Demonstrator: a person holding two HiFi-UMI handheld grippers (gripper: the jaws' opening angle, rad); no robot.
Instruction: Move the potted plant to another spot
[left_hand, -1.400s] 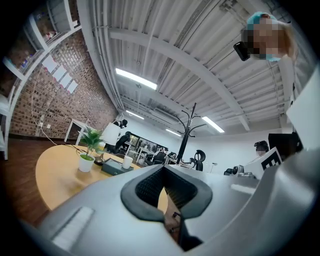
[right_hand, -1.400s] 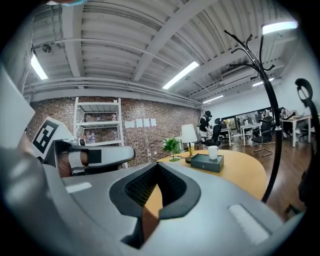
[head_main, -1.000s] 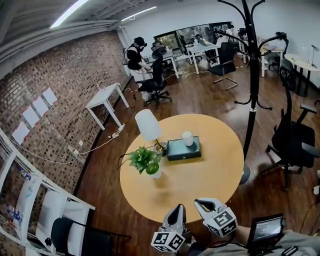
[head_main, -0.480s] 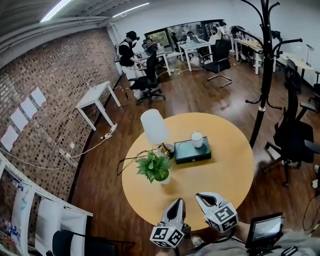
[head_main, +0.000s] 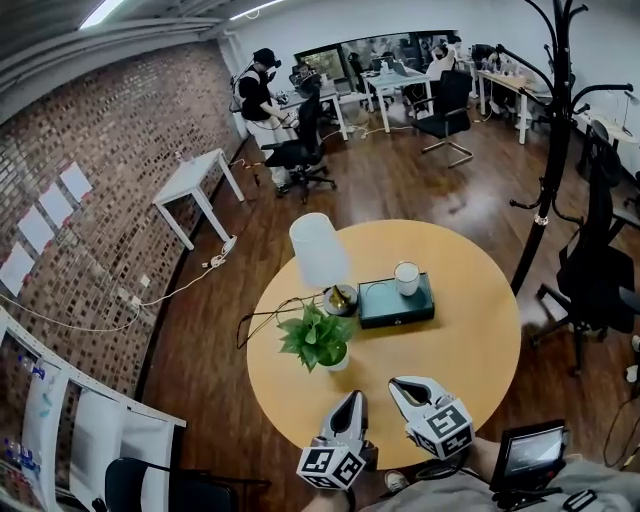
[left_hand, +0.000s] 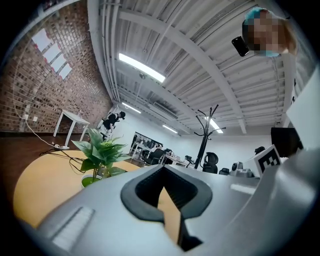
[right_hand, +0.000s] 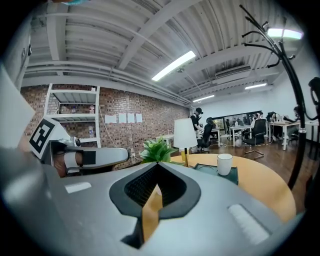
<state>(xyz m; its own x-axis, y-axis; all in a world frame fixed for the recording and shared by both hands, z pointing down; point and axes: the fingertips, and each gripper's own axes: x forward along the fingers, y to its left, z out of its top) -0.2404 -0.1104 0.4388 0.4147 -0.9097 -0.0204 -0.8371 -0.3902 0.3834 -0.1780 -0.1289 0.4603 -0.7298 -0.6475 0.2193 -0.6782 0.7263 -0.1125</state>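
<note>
The potted plant (head_main: 318, 338), green leaves in a small white-and-green pot, stands on the left part of a round yellow table (head_main: 470, 350). Both grippers hover over the table's near edge, short of the plant. My left gripper (head_main: 355, 398) is shut and empty; in the left gripper view the plant (left_hand: 100, 151) is ahead to the left of its closed tips (left_hand: 162, 171). My right gripper (head_main: 398, 384) is also shut with nothing held. In the right gripper view the plant (right_hand: 157, 149) rises just beyond its tips (right_hand: 156, 168).
Behind the plant stand a lamp with a white shade (head_main: 320, 250) and a teal tray (head_main: 396, 303) bearing a white cup (head_main: 406, 277). A black cable (head_main: 262, 318) trails off the table's left. A coat stand (head_main: 545, 150) and an office chair (head_main: 598, 270) are at right.
Both grippers have come forward together over the table's near edge. The table and plant now sit closer and more central in the head view. Jaws stay shut.
</note>
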